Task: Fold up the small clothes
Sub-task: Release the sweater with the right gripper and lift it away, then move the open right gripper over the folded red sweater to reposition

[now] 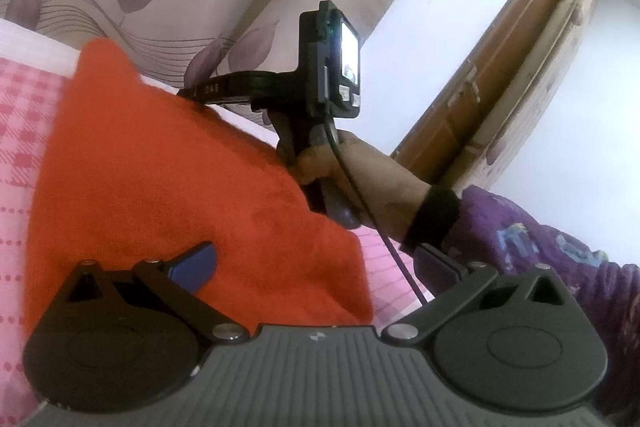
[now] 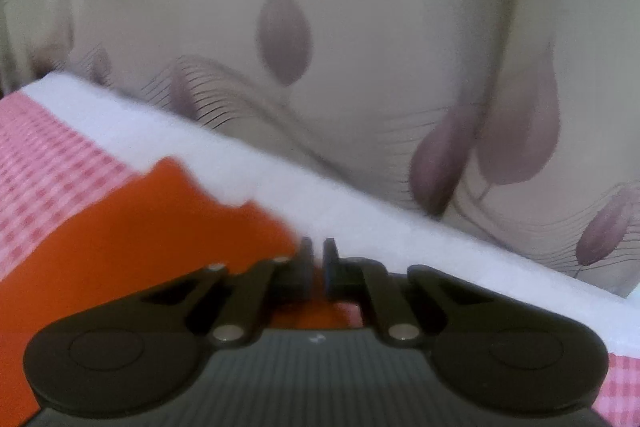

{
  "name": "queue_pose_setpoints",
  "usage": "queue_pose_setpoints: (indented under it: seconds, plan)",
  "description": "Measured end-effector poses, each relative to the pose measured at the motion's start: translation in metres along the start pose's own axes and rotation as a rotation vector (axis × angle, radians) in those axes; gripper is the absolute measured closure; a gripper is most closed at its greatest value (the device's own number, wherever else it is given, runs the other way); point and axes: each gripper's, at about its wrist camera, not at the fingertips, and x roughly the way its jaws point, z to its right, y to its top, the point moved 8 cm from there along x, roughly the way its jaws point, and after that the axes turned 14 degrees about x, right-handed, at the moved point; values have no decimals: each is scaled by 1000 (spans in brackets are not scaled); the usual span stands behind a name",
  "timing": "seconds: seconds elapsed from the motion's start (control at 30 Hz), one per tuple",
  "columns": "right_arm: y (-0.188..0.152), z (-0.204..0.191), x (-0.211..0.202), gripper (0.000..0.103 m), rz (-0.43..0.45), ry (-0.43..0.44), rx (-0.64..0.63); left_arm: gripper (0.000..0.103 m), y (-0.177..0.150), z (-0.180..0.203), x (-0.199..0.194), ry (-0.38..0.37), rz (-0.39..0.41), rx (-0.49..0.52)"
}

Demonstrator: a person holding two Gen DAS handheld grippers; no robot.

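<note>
An orange cloth point(image 1: 160, 167) lies spread on the pink checked sheet point(image 1: 24, 115). My left gripper point(image 1: 316, 267) hovers open over the cloth's near edge. Its blue left pad sits above the cloth and its right pad above the sheet, with nothing between them. In the left wrist view a hand point(image 1: 340, 163) holds my right gripper point(image 1: 186, 93) at the cloth's far edge. In the right wrist view the right gripper point(image 2: 318, 257) has its jaws together at the corner of the orange cloth point(image 2: 140, 227), and orange fabric shows between the fingers.
A white band point(image 2: 280, 179) edges the sheet, and behind it hangs a curtain point(image 2: 320, 7) with purple leaves. A wooden door point(image 1: 500, 67) and a white wall are at the right. A purple sleeve point(image 1: 560, 247) and a black cable point(image 1: 384, 227) lie near my left gripper's right finger.
</note>
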Motion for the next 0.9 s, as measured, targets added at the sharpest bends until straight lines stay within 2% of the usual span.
queue_pose_setpoints:
  seconds: [0.07,0.13,0.17,0.23,0.3,0.37,0.47,0.5,0.53,0.6,0.67,0.73,0.83,0.9]
  plan:
    - [0,9,7,101,-19,35,51,0,0,1,1,3,-4,5]
    - [1,18,1,101,21,74,114,0,1,1,1,4,-6,6]
    - [4,29,-7,101,46,97,192,0,1,0,1,3,-6,3]
    - [9,54,-37,100,103,188,369,0,2,-1,1,-3,-2,-1]
    - [6,69,-70,100,142,217,422,0,3,-2,0,-14,0,-12]
    - [-11,75,-99,100,106,266,458,0,7,-5,-4,-47,16,-44]
    - [-52,72,-139,99,56,299,481,0,14,-16,-14,-91,72,-139]
    - [-67,68,-155,99,47,300,489,0,18,-23,-21,-100,115,-185]
    - [-81,63,-167,99,40,311,504,0,21,-30,-31,-93,168,-226]
    - [-106,52,-188,99,30,342,544,0,24,-46,-48,-28,229,-277]
    - [-124,36,-202,99,17,369,558,0,20,-56,-56,25,223,-310]
    - [-137,16,-211,99,16,375,544,0,14,-58,-61,39,209,-337]
    - [-146,-7,-213,99,7,369,489,0,1,-47,-61,56,141,-308]
    - [-154,-20,-205,100,-31,343,446,0,-3,-40,-60,74,111,-275]
